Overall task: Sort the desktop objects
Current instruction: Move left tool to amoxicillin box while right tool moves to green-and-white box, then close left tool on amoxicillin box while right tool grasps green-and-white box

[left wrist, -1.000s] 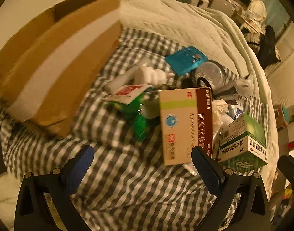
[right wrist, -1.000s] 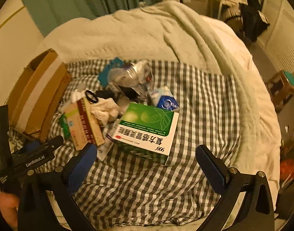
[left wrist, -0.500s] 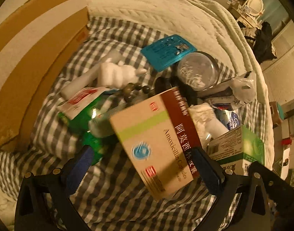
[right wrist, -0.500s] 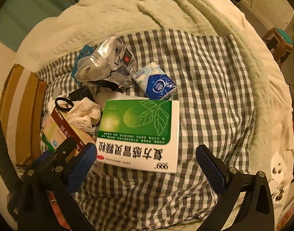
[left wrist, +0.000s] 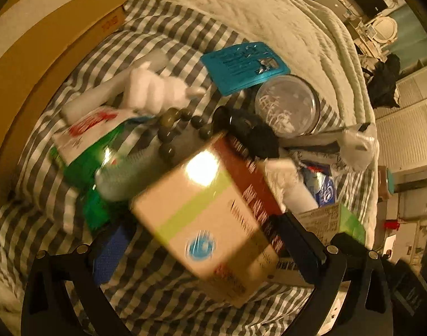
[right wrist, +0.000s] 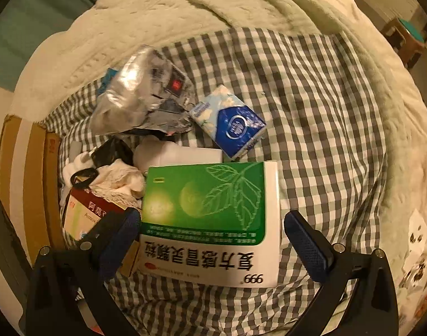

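Note:
A pile of objects lies on a checked cloth point(left wrist: 163, 299). In the left wrist view my left gripper point(left wrist: 205, 249) is open, its blue pads either side of a tan and maroon medicine box point(left wrist: 210, 215) that stands tilted between them. In the right wrist view my right gripper point(right wrist: 210, 240) is open around a green and white medicine box point(right wrist: 210, 221); its left pad sits close to the box edge, its right pad stands a little apart. The tan box also shows at the left there point(right wrist: 87, 212).
A cardboard box point(left wrist: 31, 64) stands at the left. The pile holds a teal card point(left wrist: 244, 65), a round clear lid point(left wrist: 287, 105), dark beads point(left wrist: 171, 128), a green packet point(left wrist: 87, 162), a blue tissue pack point(right wrist: 230, 123) and a crumpled silver bag point(right wrist: 143, 95). A cream blanket point(right wrist: 213, 0) lies behind.
Both grippers have moved down and forward onto the pile. The tan box now lies between the left pads and the green box between the right pads. Both stay open.

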A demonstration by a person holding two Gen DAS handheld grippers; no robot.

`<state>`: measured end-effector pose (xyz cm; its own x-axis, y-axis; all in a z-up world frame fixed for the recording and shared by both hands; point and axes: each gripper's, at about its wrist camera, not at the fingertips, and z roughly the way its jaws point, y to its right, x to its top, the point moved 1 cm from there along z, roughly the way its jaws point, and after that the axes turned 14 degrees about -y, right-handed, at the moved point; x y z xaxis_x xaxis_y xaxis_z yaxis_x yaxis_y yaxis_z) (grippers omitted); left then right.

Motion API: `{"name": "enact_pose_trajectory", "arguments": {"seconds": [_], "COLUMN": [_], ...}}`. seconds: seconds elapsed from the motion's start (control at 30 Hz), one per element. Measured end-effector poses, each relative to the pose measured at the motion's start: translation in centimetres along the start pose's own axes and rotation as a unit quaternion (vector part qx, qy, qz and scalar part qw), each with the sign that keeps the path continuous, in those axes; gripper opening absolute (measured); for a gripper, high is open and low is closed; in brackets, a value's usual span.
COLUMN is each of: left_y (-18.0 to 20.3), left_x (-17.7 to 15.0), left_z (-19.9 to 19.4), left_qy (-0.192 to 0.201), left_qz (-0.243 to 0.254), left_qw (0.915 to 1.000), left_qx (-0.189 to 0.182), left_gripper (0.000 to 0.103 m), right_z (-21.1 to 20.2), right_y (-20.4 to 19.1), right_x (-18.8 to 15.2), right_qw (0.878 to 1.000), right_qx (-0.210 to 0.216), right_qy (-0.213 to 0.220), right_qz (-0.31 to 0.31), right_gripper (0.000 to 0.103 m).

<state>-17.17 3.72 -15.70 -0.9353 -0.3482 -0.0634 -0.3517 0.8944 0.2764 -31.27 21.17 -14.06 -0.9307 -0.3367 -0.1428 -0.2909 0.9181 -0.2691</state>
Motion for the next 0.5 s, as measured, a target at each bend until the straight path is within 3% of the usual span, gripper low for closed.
{"name": "enact_pose_trajectory", "arguments": {"seconds": [0.23,0.37,0.5], "left_y": [-2.5,-3.4,-3.1], "left_x": [1.1,1.4,1.3], "left_z": [-0.3,-0.1,-0.1], "left_qy": [-0.009,-0.029,-0.047], "left_qz": [-0.038,-0.052,-0.023], "left_qw": [0.9990,0.9973,0.9975], "left_qx": [-0.020,-0.043,-0.048], "left_gripper": [0.103,0.103,0.103], "right_z": [0.8,2.3,4.0], "right_y": [-1.4,-2.8,-2.4], "right_x": [0.0,-0.2,-0.7], "right_qw": [1.000,0.995,0.989], "right_qx": [-0.001,-0.056,-0.093], "right_qy": [-0.013,-0.033,-0.064], "right_qz": [-0.027,-0.069,-0.096], "right_gripper": [0.103,0.103,0.103]}}
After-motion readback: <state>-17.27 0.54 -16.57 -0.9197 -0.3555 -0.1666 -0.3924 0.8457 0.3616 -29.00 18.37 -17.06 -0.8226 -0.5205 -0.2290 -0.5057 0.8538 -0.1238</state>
